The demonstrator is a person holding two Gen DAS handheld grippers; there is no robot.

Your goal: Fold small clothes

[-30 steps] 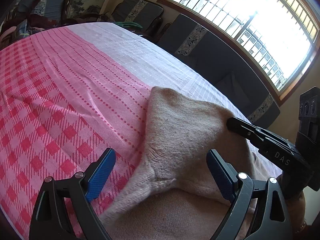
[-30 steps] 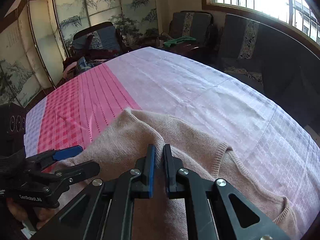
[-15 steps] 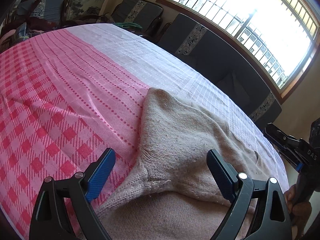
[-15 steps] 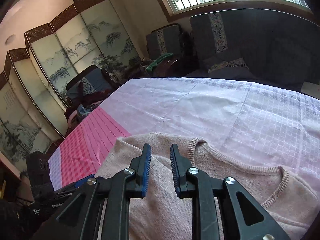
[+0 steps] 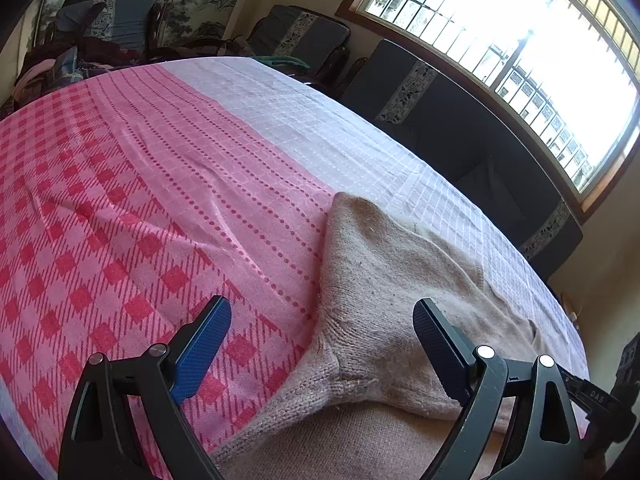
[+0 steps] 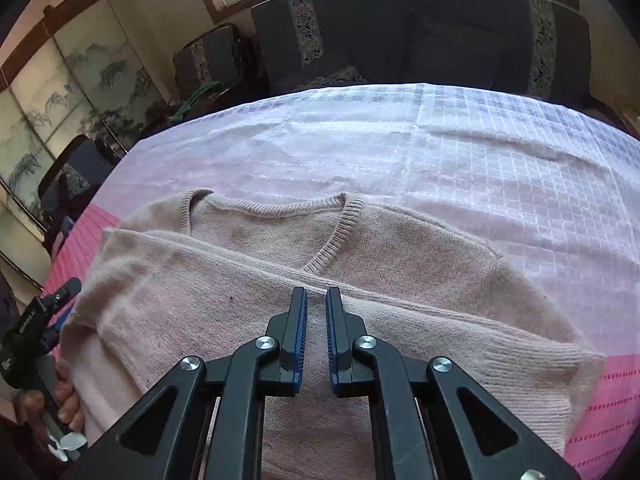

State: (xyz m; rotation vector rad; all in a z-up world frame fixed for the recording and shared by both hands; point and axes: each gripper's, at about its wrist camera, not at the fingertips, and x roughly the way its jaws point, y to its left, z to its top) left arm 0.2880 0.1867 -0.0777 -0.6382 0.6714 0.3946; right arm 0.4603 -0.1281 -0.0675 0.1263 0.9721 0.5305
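We are holding the left tool (image 5: 322,340) wide open over the beige sweater (image 6: 320,280), which is lying on the pink-and-white cloth (image 5: 160,200) covering the worktop. Our right tool (image 6: 317,320) is hovering above the sleeve folded across it, jaws narrowly parted, gripping nothing.

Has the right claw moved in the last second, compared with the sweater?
Yes. The right claw has let go of the sweater fold, opened slightly, and pulled back; the V-neck collar, earlier at the picture's edge, now lies ahead of it.
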